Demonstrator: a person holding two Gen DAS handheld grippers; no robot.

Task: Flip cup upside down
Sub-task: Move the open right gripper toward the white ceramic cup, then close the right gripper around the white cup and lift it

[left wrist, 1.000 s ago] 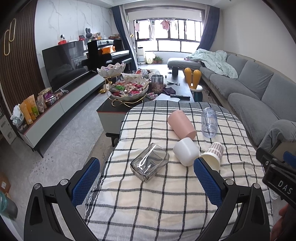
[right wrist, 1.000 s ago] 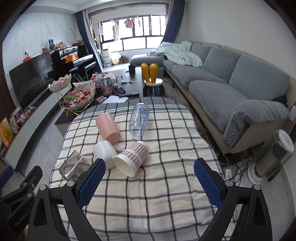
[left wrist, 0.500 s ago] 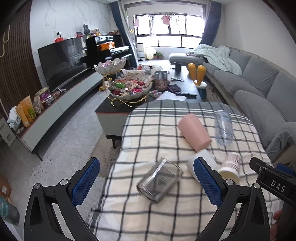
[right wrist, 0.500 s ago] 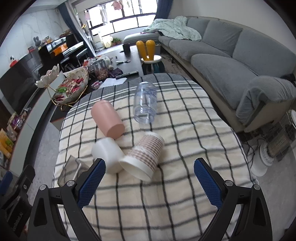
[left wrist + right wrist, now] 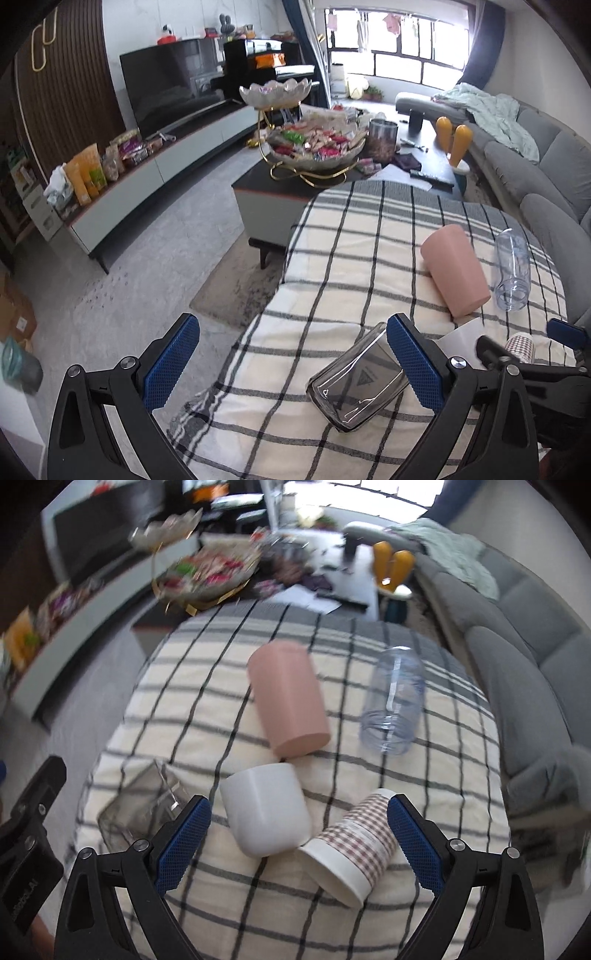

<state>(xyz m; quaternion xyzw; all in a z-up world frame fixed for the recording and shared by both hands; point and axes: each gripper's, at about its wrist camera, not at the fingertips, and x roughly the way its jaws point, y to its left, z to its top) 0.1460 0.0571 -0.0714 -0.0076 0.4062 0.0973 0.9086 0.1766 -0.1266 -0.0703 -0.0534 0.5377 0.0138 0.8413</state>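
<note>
Nothing is flipped yet: every cup on the checked cloth (image 5: 207,716) is lying on its side, so the whole turn is still ahead of me. I am looking at the white cup (image 5: 267,810) and the checked paper cup (image 5: 351,845), which are lying just ahead of my right tongs (image 5: 297,836), touching each other, the paper cup's open rim pointing toward me. My right tongs are standing wide apart and gripping nothing, with both cups framed between the blue pads (image 5: 183,840). The right pad is sitting just beside the paper cup's wall, though I cannot tell whether it is touching, since this view is smeared by motion.

Beyond them the pink cup (image 5: 288,701) is lying on its side, its lower end close against the white cup. The clear plastic bottle (image 5: 393,701) is lying apart to its right. To the left, the clear square glass (image 5: 136,808) is tipped on its side near the cloth's edge.

My left tongs (image 5: 290,363) are also spread open and empty, hanging over the table's left edge, with the square glass (image 5: 356,380) lying by the right pad (image 5: 413,362).

I judge the task as barely begun: I am lining up on a cup, and the closing, lifting and turning over onto the rim are all left.
</note>
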